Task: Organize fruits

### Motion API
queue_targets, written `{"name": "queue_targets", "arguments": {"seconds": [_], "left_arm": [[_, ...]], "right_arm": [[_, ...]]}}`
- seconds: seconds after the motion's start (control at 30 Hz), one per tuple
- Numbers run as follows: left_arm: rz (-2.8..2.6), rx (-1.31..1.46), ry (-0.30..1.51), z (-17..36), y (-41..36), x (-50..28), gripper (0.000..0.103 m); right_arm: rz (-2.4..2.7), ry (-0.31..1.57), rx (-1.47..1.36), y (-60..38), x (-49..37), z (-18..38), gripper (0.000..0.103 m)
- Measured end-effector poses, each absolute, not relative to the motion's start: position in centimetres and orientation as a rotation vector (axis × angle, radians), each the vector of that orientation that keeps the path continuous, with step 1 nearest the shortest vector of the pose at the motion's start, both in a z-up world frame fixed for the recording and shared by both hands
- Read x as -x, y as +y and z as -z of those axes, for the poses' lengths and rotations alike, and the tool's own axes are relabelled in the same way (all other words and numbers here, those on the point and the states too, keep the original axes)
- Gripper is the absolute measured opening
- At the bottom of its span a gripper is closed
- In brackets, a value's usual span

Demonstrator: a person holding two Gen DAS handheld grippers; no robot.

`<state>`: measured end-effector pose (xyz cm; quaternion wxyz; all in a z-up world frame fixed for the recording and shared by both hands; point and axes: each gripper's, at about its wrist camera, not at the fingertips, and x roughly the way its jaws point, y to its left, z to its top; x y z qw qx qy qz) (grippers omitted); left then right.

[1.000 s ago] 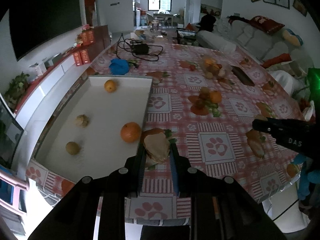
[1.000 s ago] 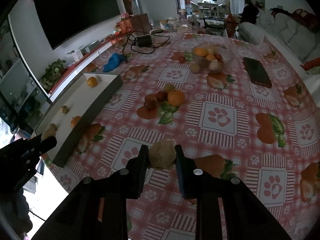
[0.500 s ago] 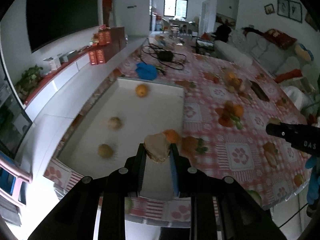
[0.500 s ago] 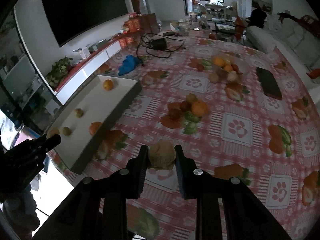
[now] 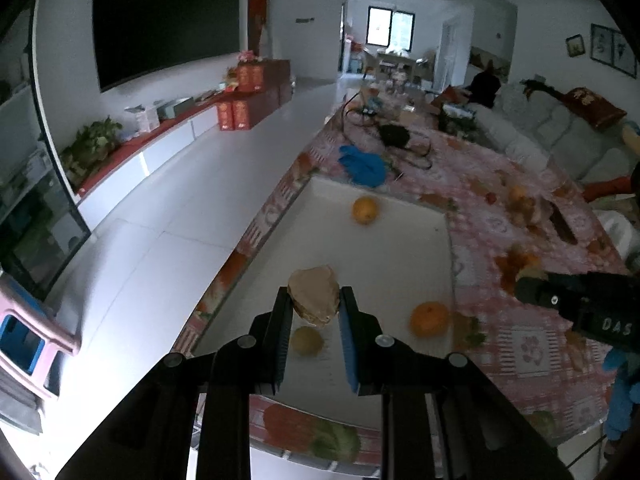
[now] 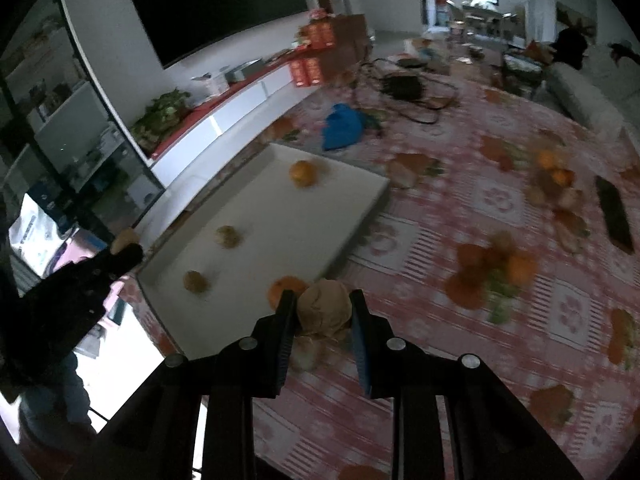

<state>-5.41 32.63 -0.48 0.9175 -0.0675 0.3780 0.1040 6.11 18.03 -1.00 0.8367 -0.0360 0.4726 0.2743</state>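
My left gripper is shut on a tan, lumpy fruit and holds it above the near left part of the white tray. The tray holds an orange at the far end, an orange by its right wall and a brownish fruit under my fingers. My right gripper is shut on a round brown fruit above the tablecloth, just off the tray's near right corner. In the right wrist view the tray shows two brown fruits and two oranges.
A pile of loose fruit lies mid-table on the red patterned cloth. A bowl of fruit and a dark phone sit further right. A blue cloth and cables lie beyond the tray. The table's left edge drops to the floor.
My left gripper has carried its fruit from the tablecloth leftward over the tray. My right gripper has moved left with its fruit toward the tray's near corner.
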Motion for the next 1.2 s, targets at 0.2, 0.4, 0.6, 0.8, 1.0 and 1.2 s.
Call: {"name": "queue_targets", "arguments": {"seconds": [0.2,0.4,0.6,0.8,1.0,1.2], "left_arm": [[-0.197,0.131,0.835,3.1,32.6,4.1,0.025],[-0.184,0.127,0.873,4.6,32.2,2.7,0.025],[-0.174,0.144,0.905,5.6,32.2,1.9,0.025],[-0.192,0.128,0.925,6.4,32.2,1.4,0.026],[-0.212,0.123,0.929,6.3,32.0,1.2,0.061],[-0.222,0.112,0.922,5.6,31.5,1.7,0.079]], "right_arm": [[-0.614,1.035,0.076,21.2,-7.4,2.3,0.028],[-0.614,1.09,0.034,22.8,-9.1,4.3,0.028],[-0.627,1.111,0.042,24.3,-9.8,5.5,0.028],[-0.638,1.113,0.071,25.4,-10.0,6.4,0.028],[-0.653,1.119,0.085,25.5,-10.0,6.6,0.029],[-0.632,1.035,0.105,25.2,-9.4,4.9,0.088]]}}
